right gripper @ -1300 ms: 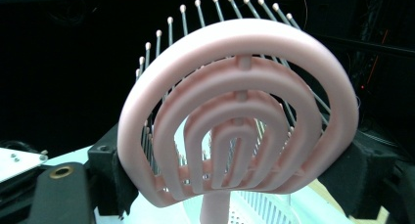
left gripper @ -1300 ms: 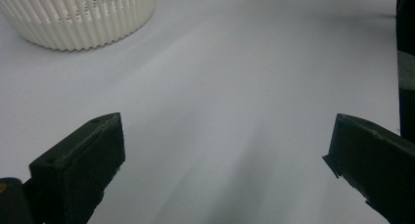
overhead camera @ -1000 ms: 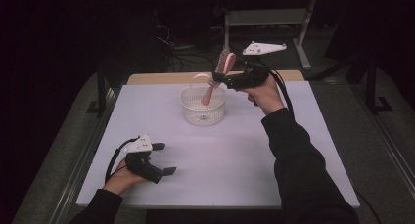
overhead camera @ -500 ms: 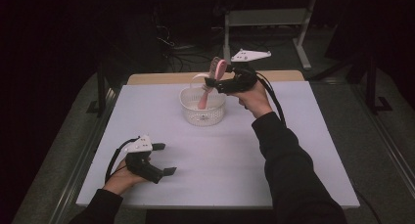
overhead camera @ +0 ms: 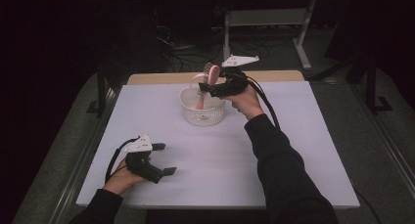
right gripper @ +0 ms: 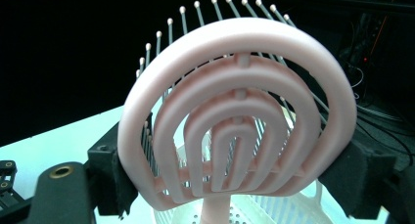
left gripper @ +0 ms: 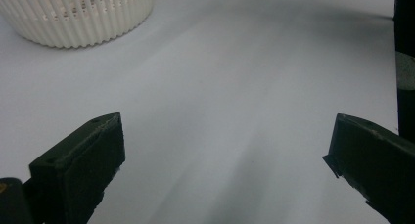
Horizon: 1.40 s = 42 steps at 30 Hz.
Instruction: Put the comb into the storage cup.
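A pink vented hairbrush stands nearly upright, head up, its handle reaching down into a white ribbed basket at the table's far middle. My right gripper is shut on the brush's head from both sides. In the right gripper view the brush sits between the pads of that gripper, with the basket just below. At the front left my left gripper lies on the white tabletop, open and holding nothing. The left gripper view has its jaws wide apart and the basket far off.
A strip of wooden table edge runs behind the white top. Beyond it are a dark floor, cables and a grey metal frame. Dark rails run along both sides of the table.
My right gripper has carried the brush left and down, so its handle now dips into the basket. The left gripper has stayed still.
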{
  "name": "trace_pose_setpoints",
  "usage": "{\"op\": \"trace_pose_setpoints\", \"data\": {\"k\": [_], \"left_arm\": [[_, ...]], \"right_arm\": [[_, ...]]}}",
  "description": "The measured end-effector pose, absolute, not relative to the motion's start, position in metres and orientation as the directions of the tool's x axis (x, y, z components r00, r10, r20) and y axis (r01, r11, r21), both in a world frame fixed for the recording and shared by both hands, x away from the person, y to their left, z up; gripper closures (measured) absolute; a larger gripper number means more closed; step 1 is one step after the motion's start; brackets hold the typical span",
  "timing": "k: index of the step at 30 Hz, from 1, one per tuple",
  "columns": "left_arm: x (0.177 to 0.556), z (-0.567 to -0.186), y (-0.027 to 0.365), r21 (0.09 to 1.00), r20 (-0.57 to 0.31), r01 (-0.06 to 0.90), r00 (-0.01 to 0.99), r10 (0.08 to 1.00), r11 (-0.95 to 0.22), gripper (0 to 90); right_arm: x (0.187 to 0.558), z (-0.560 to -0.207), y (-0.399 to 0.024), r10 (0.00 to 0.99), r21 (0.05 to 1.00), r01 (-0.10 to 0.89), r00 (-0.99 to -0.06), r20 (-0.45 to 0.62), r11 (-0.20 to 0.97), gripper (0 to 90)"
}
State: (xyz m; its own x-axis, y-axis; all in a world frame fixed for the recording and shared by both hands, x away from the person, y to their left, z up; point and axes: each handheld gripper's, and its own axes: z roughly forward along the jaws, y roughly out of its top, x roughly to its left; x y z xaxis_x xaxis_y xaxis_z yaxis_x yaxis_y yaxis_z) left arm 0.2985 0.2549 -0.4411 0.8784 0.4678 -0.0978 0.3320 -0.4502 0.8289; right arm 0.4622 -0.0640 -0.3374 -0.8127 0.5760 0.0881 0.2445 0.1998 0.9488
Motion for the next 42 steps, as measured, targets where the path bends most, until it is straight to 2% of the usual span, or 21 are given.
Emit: {"op": "trace_pose_setpoints", "data": {"k": [20, 42], "left_arm": [[0.298, -0.440, 0.255, 0.831, -0.103, 0.333, 0.879, 0.466, -0.445, 0.3], [0.298, -0.442, 0.253, 0.825, -0.107, 0.336, 0.883, 0.457, -0.454, 0.4]], "right_arm": [[0.470, -0.354, -0.052, 0.567, 0.940, 0.261, -0.818, 0.095, 0.218, 18.6], [0.466, -0.361, -0.073, 0.559, 0.935, 0.271, -0.823, 0.101, 0.230, 18.6]]}}
